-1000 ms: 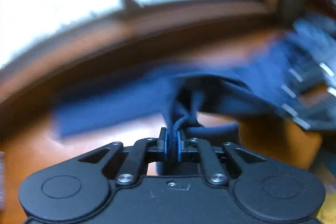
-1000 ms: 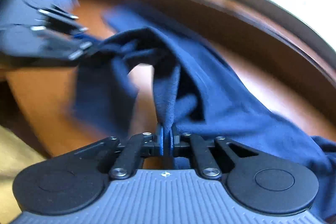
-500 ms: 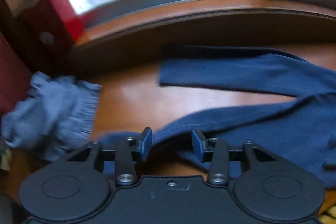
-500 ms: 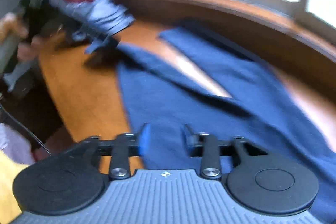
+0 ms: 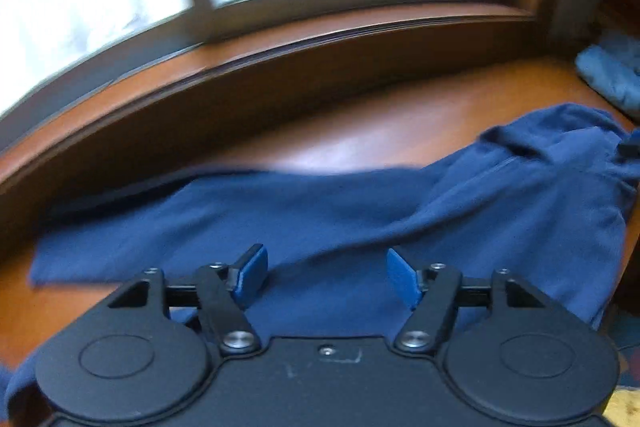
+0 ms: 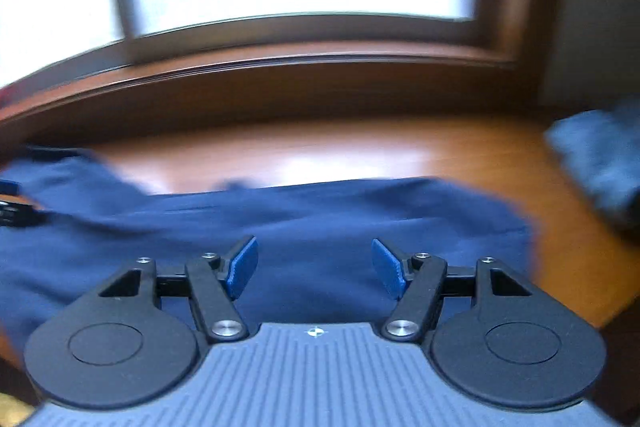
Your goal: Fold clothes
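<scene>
A navy blue garment point(image 5: 320, 215) lies spread across the brown wooden table point(image 5: 380, 131), with a bunched end at the right. It also shows in the right wrist view point(image 6: 320, 219), lying flat with its right edge near the table's side. My left gripper point(image 5: 326, 277) is open and empty just above the cloth. My right gripper point(image 6: 314, 269) is open and empty above the cloth too. Both views are blurred.
A wooden window sill point(image 5: 280, 47) and window run along the far side of the table. A lighter blue folded cloth point(image 5: 612, 75) lies at the far right; in the right wrist view it is a grey-blue blur point(image 6: 600, 155).
One second ago both grippers were shut on the navy garment, holding it up. They let it go, it now lies on the table, and both grippers have opened wider and swung round.
</scene>
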